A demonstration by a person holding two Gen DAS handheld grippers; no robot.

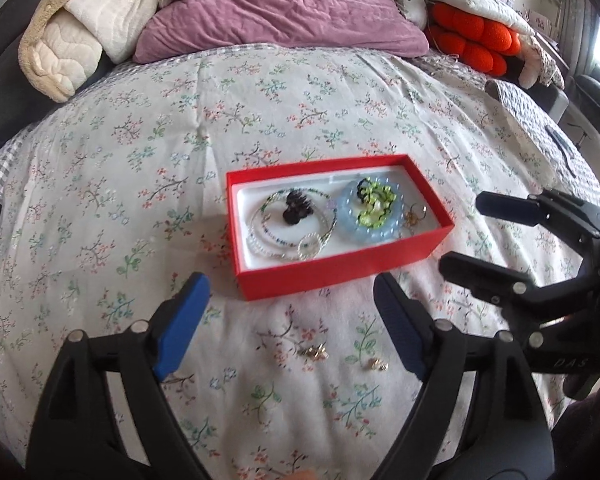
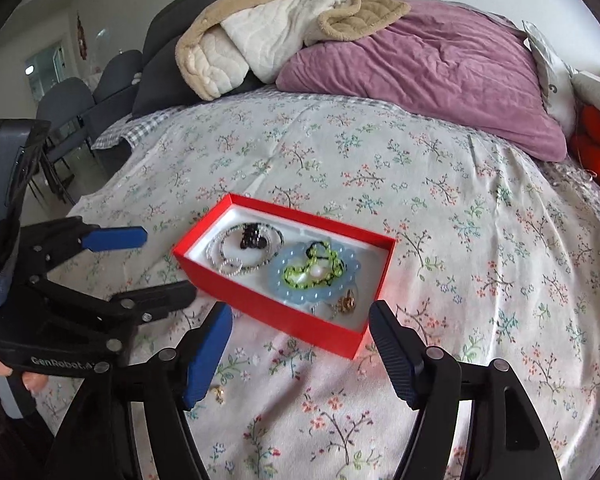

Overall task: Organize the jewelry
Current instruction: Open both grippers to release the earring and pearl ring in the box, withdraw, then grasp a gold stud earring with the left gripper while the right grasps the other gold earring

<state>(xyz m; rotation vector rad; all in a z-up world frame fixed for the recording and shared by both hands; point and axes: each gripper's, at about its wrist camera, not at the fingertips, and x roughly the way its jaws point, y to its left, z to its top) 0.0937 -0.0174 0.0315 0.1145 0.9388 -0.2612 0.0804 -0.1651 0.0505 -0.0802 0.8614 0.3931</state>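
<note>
Lying on the floral bedspread (image 1: pixel 140 152), a red box (image 1: pixel 340 268) is seen just ahead of both grippers. The left gripper (image 1: pixel 292 296) is held with its blue-padded fingers (image 1: pixel 184 320) spread wide and nothing between them; the box's near wall sits just beyond the fingertips. The right gripper (image 2: pixel 300 320) is likewise held wide and empty, its fingertips bracketing the box's near corner.

Inside the box, on the white lining, a coil of beaded bracelets (image 1: pixel 288 228) is laid toward the left gripper's side, with a dark clustered piece (image 1: pixel 296 206) within the coil. A pale blue ring-shaped piece (image 1: pixel 370 212) is placed toward the right gripper's side, and a green-and-black beaded piece (image 1: pixel 374 200) rests on it. A small gold piece (image 1: pixel 414 216) is tucked at the box's end nearest the right gripper.

Outside the box, two small gold earrings (image 1: pixel 314 352) (image 1: pixel 376 365) are left on the bedspread, between the left gripper's fingers and nearer to it than the box. A purple pillow (image 1: pixel 284 12) is seen well beyond.
</note>
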